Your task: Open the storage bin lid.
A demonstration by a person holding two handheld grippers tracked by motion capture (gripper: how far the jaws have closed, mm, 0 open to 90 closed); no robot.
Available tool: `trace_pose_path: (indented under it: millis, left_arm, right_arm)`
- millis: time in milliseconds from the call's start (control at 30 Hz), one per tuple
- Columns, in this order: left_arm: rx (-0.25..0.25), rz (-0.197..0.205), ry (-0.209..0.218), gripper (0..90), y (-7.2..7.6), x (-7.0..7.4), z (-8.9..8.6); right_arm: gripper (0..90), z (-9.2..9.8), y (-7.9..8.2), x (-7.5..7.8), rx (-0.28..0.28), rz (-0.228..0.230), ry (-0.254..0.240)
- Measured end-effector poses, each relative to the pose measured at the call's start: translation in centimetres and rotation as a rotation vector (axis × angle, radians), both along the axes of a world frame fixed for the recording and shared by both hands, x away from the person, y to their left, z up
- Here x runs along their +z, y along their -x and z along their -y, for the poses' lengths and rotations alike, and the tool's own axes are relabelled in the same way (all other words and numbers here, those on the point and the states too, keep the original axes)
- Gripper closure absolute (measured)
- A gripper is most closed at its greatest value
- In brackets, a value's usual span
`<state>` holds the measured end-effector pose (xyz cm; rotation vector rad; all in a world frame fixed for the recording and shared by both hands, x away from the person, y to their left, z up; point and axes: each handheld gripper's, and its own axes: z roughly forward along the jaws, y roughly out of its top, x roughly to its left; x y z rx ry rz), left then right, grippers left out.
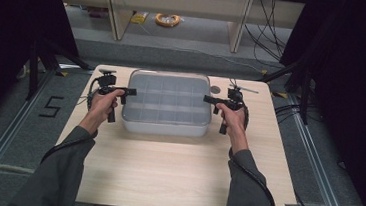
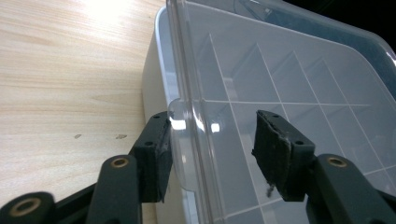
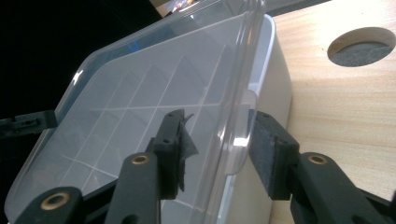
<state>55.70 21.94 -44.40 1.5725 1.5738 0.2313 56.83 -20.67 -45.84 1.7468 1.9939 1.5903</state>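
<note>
Now both grippers' jaws straddle the clear lid's [image 1: 167, 99] end tabs, not yet pinching.

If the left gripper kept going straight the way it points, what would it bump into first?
Probably the left gripper would first meet the clear plastic lid's edge on the white divided box, since that rim already sits between its jaws.

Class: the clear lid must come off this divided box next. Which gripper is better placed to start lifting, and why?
Left, narrowly. The left gripper has one pad touching the lid tab, the other over the lid. The right gripper straddles its tab with both pads apart.
</note>
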Motion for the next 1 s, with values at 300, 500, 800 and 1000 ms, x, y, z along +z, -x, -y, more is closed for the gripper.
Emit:
trace_pose_path:
  millis: [300,500,800,1000]
  left_arm:
    - [0.012,0.041,0.019,52.3,0.9,1.6,-0.3]
    - [0.018,0.059,0.028,54.1,1.5,2.6,-0.5]
    - [0.015,0.092,0.030,54.9,2.4,3.7,-0.4]
    - [0.009,0.100,0.033,54.9,2.6,4.1,-0.4]
  right_arm:
    - [66.9,0.5,0.9,1.0,-0.022,0.020,-0.116]
    - [70.7,0.9,1.5,1.6,-0.004,0.078,-0.143]
    - [72.1,0.8,2.7,3.2,-0.020,0.069,-0.155]
    - [72.2,1.0,2.9,3.8,-0.012,0.118,-0.124]
